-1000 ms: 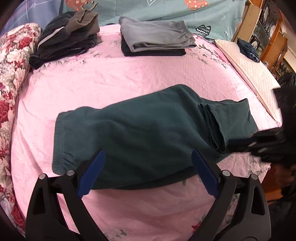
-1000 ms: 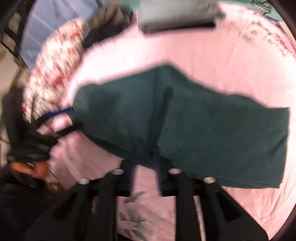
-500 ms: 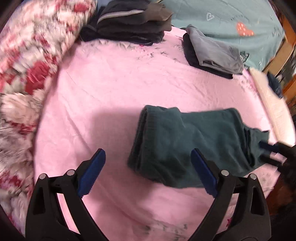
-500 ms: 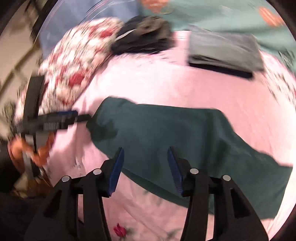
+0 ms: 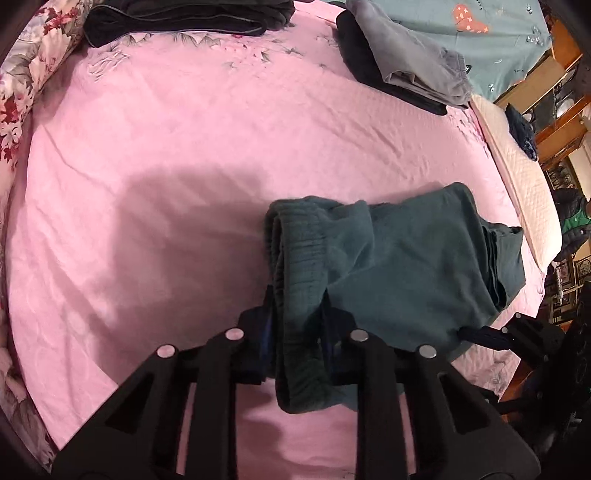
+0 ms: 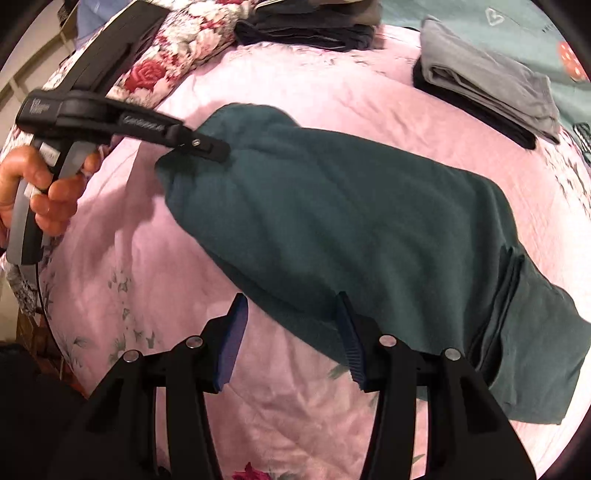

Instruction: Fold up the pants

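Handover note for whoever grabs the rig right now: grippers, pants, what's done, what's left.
Left gripper: shut on the waistband end of the teal pants.
Right gripper: open, jaws astride the near edge of the pants, not gripping.
Pants: on the pink bedsheet, legs laid together in one long strip, cuff end already doubled under.
Elsewhere: grey folded stack and dark clothes pile at the far edge of the bed.
Done: lengthwise fold, cuff fold.
Left: probably carry the waistband end over toward the cuff end, then flatten and square up.
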